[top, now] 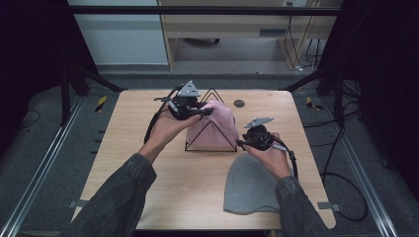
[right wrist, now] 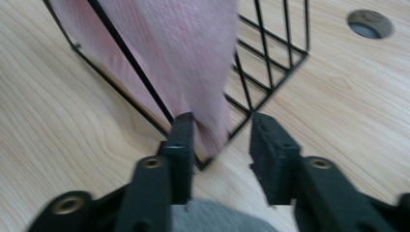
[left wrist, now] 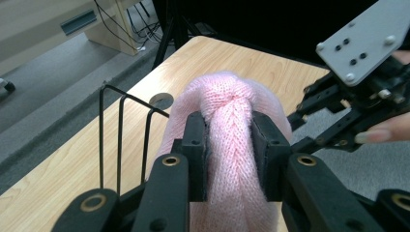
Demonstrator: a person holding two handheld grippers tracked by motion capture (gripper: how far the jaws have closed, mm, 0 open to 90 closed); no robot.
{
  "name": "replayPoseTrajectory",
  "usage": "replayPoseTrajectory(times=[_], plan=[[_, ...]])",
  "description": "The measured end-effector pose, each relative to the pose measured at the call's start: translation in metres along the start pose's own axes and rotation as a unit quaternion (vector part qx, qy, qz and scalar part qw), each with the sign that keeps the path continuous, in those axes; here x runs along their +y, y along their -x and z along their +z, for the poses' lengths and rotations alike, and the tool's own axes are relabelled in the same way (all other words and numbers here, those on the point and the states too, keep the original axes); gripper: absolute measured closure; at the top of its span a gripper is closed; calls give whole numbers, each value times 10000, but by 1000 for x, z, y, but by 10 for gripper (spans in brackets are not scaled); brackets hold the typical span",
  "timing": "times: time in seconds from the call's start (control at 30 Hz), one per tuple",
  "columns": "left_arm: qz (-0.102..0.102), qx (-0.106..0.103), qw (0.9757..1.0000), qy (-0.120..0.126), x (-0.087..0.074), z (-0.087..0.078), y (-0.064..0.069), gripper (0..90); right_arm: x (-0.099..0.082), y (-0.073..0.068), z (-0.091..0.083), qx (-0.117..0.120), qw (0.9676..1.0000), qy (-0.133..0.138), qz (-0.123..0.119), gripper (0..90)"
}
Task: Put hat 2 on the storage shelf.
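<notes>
Pink knitted beanie [top: 212, 126] sat draped over the black wire pyramid-shaped stand [top: 211, 143] near the middle of the light wooden desk [top: 148, 197], so the main placement looked mostly done. Left gripper [top: 200, 112] was up at the crown of the hat, its fingers [left wrist: 196, 145] pinching a bunched ridge of the pink knit between them, pads pressed into the wool on both sides. Right gripper [top: 241, 143] was low at the stand's near right corner; its fingers [right wrist: 181, 140] stood spread, one pad just beside or brushing the hat's hanging hem, the other clear of it, nothing clamped. Hem on that side hung down inside the wire frame near the base rods. Grey knitted beanie [top: 249, 185] lay flat on the desk just in front of the stand, under the right hand, untouched by either gripper. Judging from this: pink hat on the stand, probably only needing a final tug or release at the crown; grey hat not yet dealt with, so roughly halfway if both hats belonged to the job. Round grommet hole [top: 239, 103] in the desk behind the stand, irrelevant.
</notes>
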State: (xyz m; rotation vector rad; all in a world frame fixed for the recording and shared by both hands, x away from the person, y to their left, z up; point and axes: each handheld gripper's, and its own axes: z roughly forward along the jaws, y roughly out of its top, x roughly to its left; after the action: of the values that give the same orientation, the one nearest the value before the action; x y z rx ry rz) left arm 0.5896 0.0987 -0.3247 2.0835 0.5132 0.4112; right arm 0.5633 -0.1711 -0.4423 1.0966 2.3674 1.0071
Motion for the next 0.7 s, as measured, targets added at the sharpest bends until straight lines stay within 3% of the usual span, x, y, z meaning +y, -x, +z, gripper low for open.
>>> replayPoseTrajectory(times=[0.1,0.23,0.53,0.7], plan=[[-31,-9,10000,3,0,0,1,705,-4,2,-6,-83,9999,-1,66,520],[-36,-26,10000,-64,0,3,4,700,-19,15,-22,-401,9988,-65,256,424],[-110,-87,9997,-195,-6,7,5,687,-42,34,-36,-574,9966,-164,570,403],[-244,-94,9996,-109,-8,5,7,615,-47,37,-41,-653,9959,-158,598,393]])
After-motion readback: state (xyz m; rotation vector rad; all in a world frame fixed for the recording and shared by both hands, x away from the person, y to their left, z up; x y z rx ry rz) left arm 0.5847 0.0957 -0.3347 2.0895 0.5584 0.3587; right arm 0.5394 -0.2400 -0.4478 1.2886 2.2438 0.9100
